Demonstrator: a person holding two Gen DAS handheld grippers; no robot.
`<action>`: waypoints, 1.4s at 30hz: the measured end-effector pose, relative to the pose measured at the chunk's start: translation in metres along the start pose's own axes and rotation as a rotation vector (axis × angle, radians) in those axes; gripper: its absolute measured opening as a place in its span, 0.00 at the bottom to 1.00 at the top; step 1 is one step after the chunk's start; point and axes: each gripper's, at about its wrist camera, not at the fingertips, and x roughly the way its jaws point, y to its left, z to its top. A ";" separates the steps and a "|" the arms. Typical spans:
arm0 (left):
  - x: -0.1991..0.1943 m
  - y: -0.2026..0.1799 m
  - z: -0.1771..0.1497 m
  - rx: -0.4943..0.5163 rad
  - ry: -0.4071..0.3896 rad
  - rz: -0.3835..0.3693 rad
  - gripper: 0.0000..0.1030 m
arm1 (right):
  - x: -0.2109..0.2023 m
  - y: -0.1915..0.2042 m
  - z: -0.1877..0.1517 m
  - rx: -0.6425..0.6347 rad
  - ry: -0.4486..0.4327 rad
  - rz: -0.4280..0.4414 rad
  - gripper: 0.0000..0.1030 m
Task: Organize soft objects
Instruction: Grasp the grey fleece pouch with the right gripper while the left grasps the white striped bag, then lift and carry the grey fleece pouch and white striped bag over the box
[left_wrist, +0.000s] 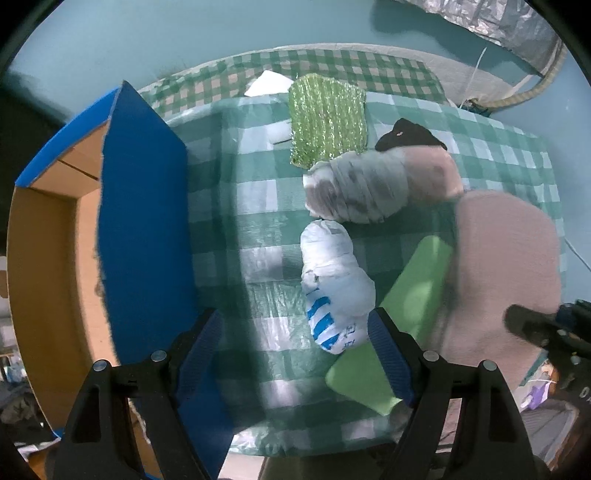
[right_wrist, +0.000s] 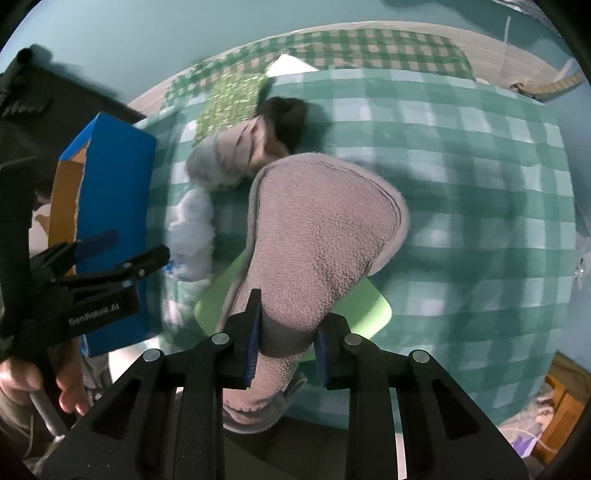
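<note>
My right gripper (right_wrist: 286, 332) is shut on a pinkish-grey fleece insole (right_wrist: 321, 229), which hangs lifted off the green checked tablecloth (right_wrist: 461, 184); the same insole (left_wrist: 506, 258) fills the right of the left wrist view. Under it lies a light green foam pad (left_wrist: 413, 291). My left gripper (left_wrist: 295, 339) is open above the cloth, pointing down, with a white and blue plastic bundle (left_wrist: 332, 288) just inside its right finger. Farther back lie a grey-pink wrapped bundle (left_wrist: 369, 184), a black cloth (left_wrist: 406, 134) and a glittery green scouring cloth (left_wrist: 327, 118).
A blue cardboard box (left_wrist: 144, 221) with a brown inside stands open at the table's left edge, close to my left gripper. A white paper piece (left_wrist: 267, 83) lies at the back. A person's hand (right_wrist: 22, 384) holds the left gripper's handle. The floor is teal.
</note>
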 end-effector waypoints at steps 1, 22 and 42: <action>0.002 -0.001 0.001 -0.001 0.004 0.003 0.80 | -0.001 -0.004 0.001 0.003 -0.002 -0.012 0.23; 0.064 -0.012 0.015 -0.001 0.152 0.057 0.67 | 0.026 -0.043 0.005 0.110 0.055 -0.052 0.65; 0.040 0.035 -0.019 -0.010 0.092 -0.050 0.36 | 0.022 -0.018 0.000 0.041 0.038 -0.036 0.28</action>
